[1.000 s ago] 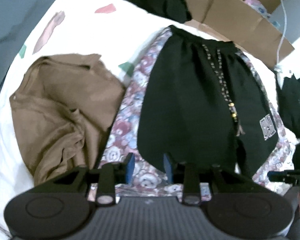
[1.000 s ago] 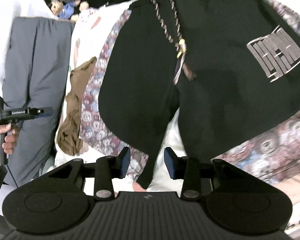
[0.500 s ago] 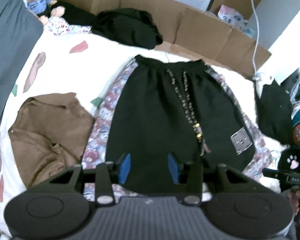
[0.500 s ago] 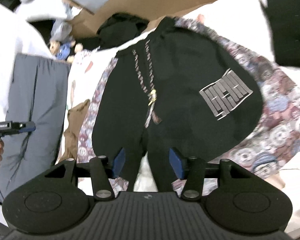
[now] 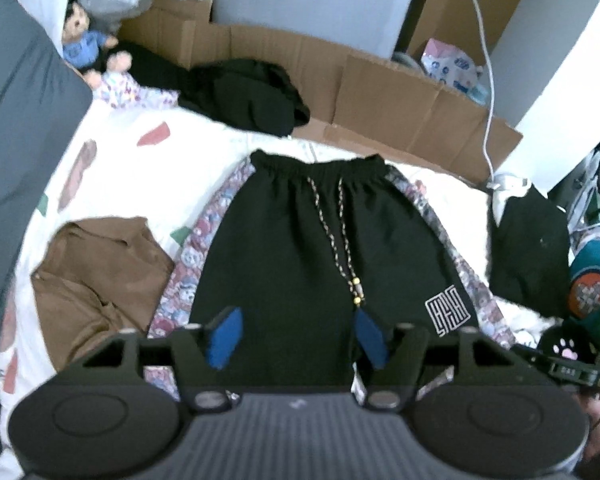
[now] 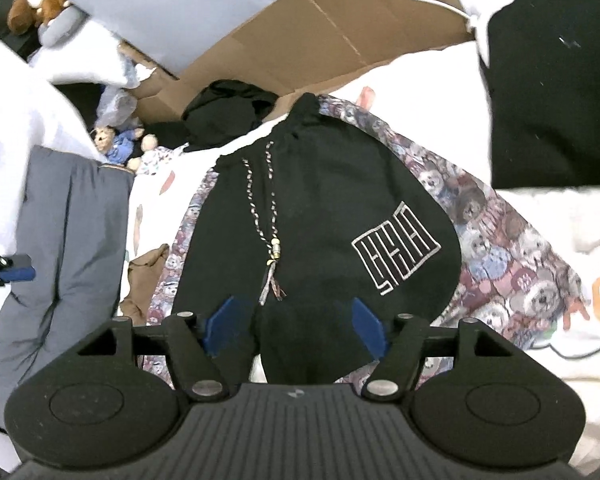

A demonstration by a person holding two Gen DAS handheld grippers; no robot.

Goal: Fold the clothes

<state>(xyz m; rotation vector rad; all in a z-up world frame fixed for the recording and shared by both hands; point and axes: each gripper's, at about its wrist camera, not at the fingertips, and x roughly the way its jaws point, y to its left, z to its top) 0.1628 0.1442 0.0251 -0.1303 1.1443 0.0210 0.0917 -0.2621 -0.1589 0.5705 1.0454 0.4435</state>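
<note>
Black shorts [image 5: 300,264] with a braided drawstring and a white logo lie flat on a bear-print cloth [image 5: 188,264] on the bed, waistband far, hems near me. They also show in the right wrist view [image 6: 320,216]. My left gripper [image 5: 298,336] is open and empty, raised above the hem of the shorts. My right gripper [image 6: 296,330] is open and empty, raised above the crotch and hems.
A crumpled brown garment [image 5: 96,276] lies left of the shorts. Black clothes lie at the far edge [image 5: 248,96] and at the right [image 5: 532,252]. Cardboard [image 5: 400,100] lines the far side. A grey cushion [image 6: 64,248] lies left. Plush toys [image 5: 84,44] sit at the far left.
Both grippers have pulled back and risen from the shorts, so the whole garment shows. Both jaws have opened wider.
</note>
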